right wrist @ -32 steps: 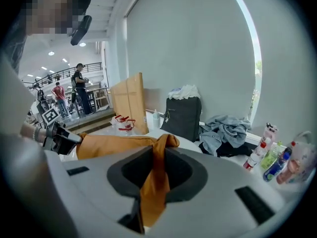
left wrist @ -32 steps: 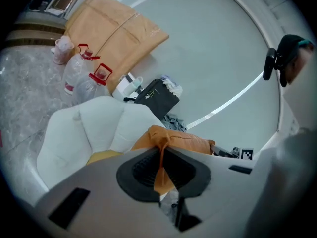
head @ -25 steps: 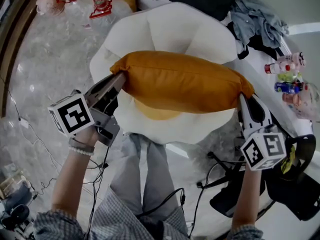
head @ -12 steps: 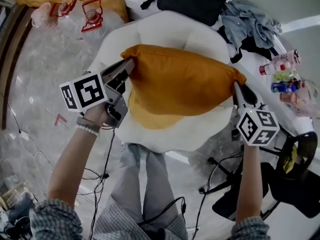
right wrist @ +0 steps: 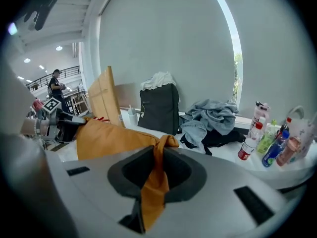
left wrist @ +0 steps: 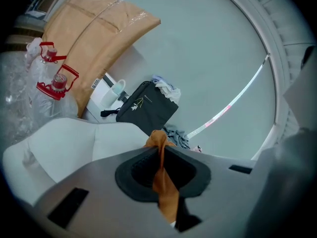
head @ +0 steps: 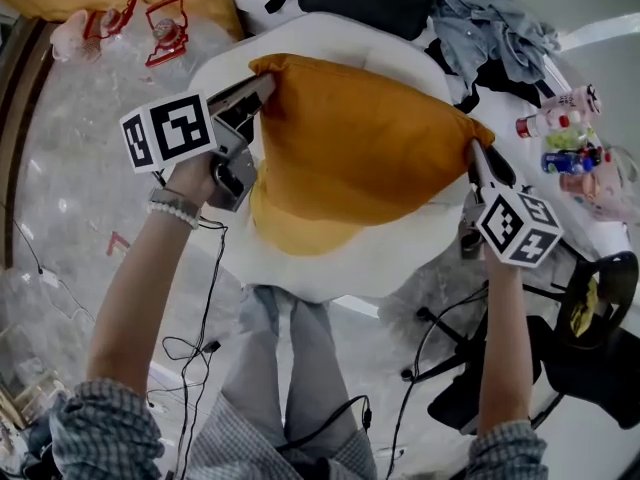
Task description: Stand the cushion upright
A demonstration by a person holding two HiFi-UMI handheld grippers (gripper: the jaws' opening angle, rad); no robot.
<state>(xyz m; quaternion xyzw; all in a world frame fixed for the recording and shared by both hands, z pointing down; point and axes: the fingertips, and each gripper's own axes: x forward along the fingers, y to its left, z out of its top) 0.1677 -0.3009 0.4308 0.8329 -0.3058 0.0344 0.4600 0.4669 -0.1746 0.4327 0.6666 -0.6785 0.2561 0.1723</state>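
The orange cushion (head: 360, 158) hung over the white seat (head: 330, 268), its lower edge near the seat's middle. The left gripper (head: 262, 86) was pinched tight on the cushion's corner at the seat's left side, and the right gripper (head: 473, 154) was pinched likewise on the corner at the seat's right side. Done well, this step probably called for firm, level pinches while the lower edge settled on the seat, with release only once the cushion leaned on the seat's back
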